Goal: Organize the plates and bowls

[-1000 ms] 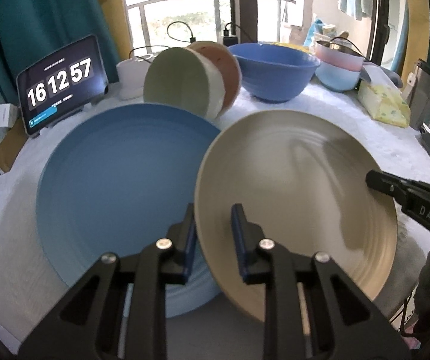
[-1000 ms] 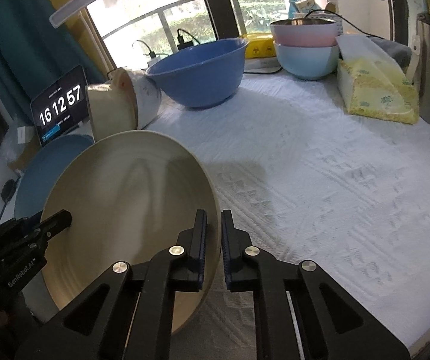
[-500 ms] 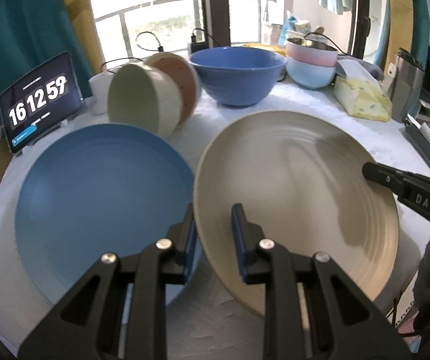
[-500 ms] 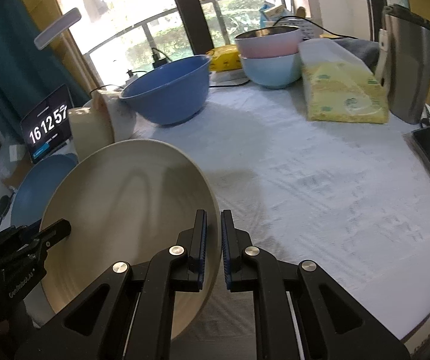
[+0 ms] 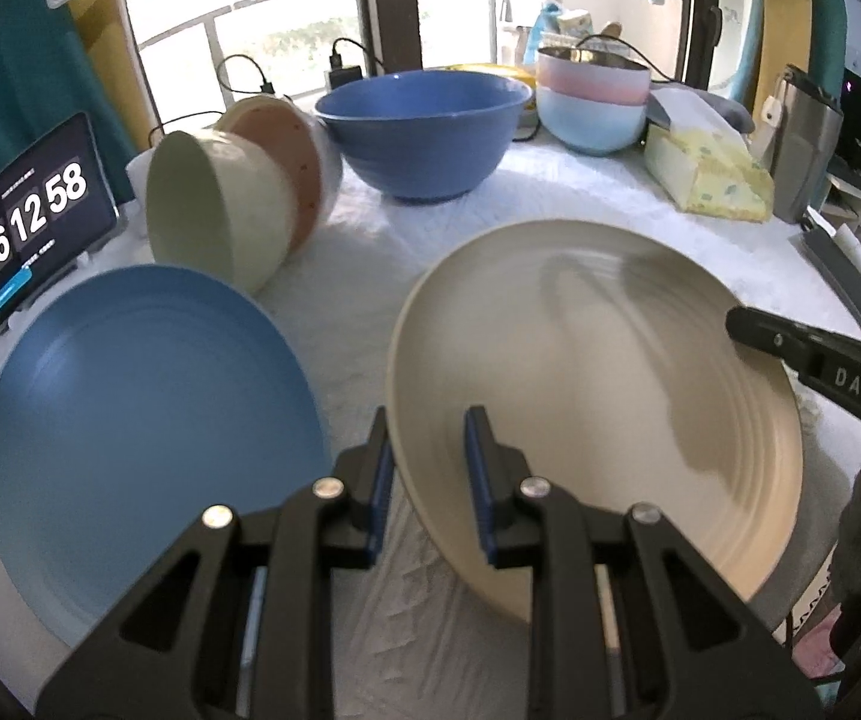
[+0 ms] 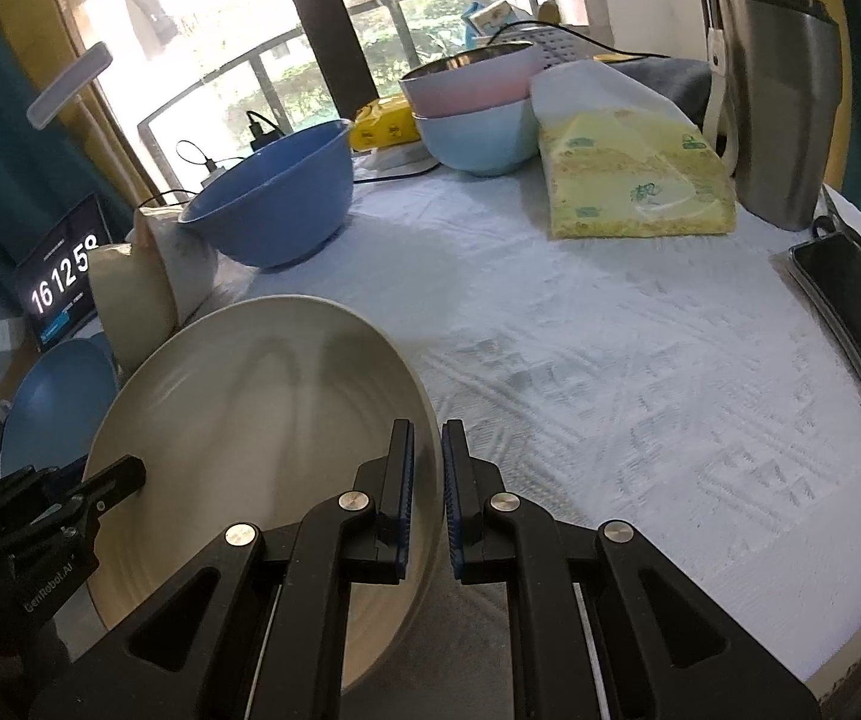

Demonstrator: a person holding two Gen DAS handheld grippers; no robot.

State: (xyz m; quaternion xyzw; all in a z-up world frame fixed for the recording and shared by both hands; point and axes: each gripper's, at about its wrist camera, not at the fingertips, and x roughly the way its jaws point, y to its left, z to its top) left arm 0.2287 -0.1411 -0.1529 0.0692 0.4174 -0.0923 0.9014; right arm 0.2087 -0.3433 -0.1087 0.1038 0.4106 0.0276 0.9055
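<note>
I've got the beige plate (image 5: 598,420) held from both sides: left gripper (image 5: 427,474) has its jaws clamped over the plate's left rim, one finger under and one inside, and right gripper (image 6: 427,492) has its jaws closed on the opposite rim, blue pads pinching the edge. Plate is tilted, off the white-clothed surface (image 6: 610,360). Taking the plate as reference: blue plate (image 5: 142,420) lies flat on the surface just left of it, not touching. Behind the blue plate, a cream bowl (image 5: 220,210) lies on its side with a pink bowl (image 5: 286,144) nested behind it. Big blue bowl (image 5: 424,126) sits upright beyond the beige plate, well apart. Further right of that, a pink bowl stacked in a light-blue bowl (image 5: 592,114), with a steel one inside as far as I can tell. Yellow tissue pack (image 6: 634,180) is beside that stack, grey metal canister (image 6: 778,114) right of the pack. Tablet clock (image 5: 34,210) stands at far left behind the blue plate.
</note>
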